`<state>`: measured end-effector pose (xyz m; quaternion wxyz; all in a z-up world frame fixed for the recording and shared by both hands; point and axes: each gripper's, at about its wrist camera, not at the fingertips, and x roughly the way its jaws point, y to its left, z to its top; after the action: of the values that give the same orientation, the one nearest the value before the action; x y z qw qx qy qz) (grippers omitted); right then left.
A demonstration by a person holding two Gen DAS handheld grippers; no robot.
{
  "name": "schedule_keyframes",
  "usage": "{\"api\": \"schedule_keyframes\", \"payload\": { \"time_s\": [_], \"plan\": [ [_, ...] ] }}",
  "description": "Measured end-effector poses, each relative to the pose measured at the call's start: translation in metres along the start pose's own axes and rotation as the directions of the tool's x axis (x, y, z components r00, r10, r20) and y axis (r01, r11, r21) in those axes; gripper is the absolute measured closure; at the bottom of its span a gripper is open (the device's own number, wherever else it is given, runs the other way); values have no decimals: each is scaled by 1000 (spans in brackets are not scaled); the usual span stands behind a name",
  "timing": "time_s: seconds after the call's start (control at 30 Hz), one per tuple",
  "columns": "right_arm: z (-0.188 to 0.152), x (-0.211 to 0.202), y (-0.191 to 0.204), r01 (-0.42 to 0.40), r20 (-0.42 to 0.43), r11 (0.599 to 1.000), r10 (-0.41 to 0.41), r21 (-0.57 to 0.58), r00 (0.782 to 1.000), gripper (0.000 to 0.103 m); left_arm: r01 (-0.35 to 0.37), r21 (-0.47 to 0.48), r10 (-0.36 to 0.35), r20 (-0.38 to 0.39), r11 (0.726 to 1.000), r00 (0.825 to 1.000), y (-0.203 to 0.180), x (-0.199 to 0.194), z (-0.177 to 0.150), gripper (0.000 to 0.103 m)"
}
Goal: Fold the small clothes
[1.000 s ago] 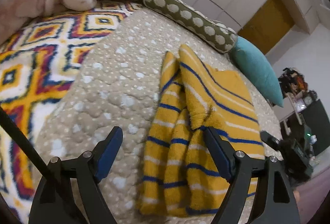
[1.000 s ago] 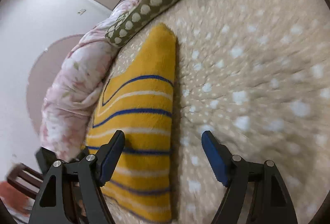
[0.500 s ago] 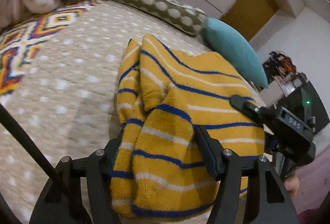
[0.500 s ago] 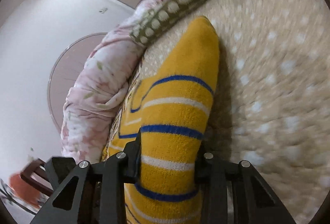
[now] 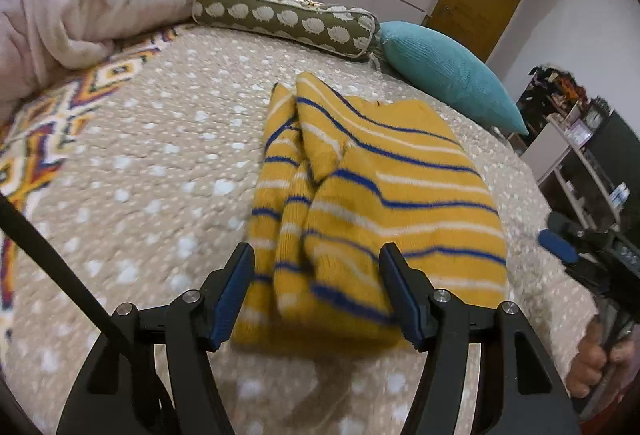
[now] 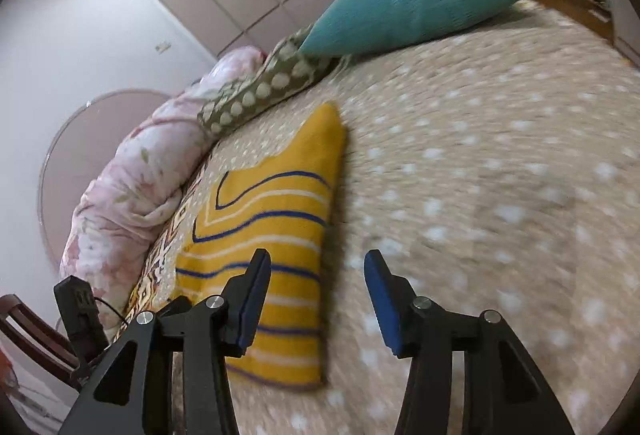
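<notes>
Looking down over a beige dotted bedspread [image 5: 160, 155] that fills most of both wrist views. Shows a bright diamond-patterned blanket [image 5: 40, 139] at nine o'clock in the left view, with a pink flowered comforter [image 5: 80, 3] heaped at ten o'clock. Finds an olive spotted bolster [image 5: 280, 15] at twelve o'clock and a teal cushion [image 5: 448, 75] at two o'clock, the two touching end to end. Places the yellow sweater [image 5: 380, 187] with blue and white stripes at the centre of the bedspread, folded over itself, its near hem bunched and raised toward six o'clock. Has the left gripper [image 5: 316, 291] at six o'clock, half closed, pads pressing that bunched hem from both sides. Catches the right gripper [image 6: 316, 299] with jaws opening and only bedspread between them, the sweater's edge lying just beside, at nine o'clock of its gap. Glimpses a hand [image 5: 596, 359] at four o'clock in the left view.
</notes>
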<state>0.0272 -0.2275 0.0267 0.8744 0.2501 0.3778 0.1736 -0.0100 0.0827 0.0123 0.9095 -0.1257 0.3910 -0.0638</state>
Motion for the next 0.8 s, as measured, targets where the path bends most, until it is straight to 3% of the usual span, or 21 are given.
{"api": "schedule_keyframes", "payload": {
  "time_s": [0.1, 0.2, 0.33, 0.4, 0.43, 0.53, 0.8],
  "plan": [
    [-13, -28, -4, 19, 41, 1000, -20, 16, 999, 49, -21, 15, 20, 28, 1000, 999, -4, -18, -7, 37],
    [-29, -45, 0, 46, 55, 999, -47, 14, 997, 46, -72, 59, 67, 88, 996, 994, -16, -42, -18, 28],
    [-48, -53, 6, 111, 59, 994, -110, -10, 992, 44, -197, 115, 168, 222, 974, 961, -33, -73, -32, 6],
    [-55, -51, 6, 123, 51, 992, -123, -4, 991, 44, -227, 119, 190, 263, 966, 946, -37, -77, -32, 3],
    [-58, -51, 5, 125, 50, 992, -125, 2, 991, 44, -238, 120, 200, 264, 964, 944, -38, -77, -32, 3],
    [-64, -51, 5, 152, 58, 988, -151, -1, 987, 44, -217, 133, 185, 213, 967, 959, -34, -67, -33, 3],
    [-74, -46, 1, 258, 106, 966, -256, -9, 961, 44, -197, 69, 192, 79, 978, 978, 0, -18, -49, 3]
  ]
}}
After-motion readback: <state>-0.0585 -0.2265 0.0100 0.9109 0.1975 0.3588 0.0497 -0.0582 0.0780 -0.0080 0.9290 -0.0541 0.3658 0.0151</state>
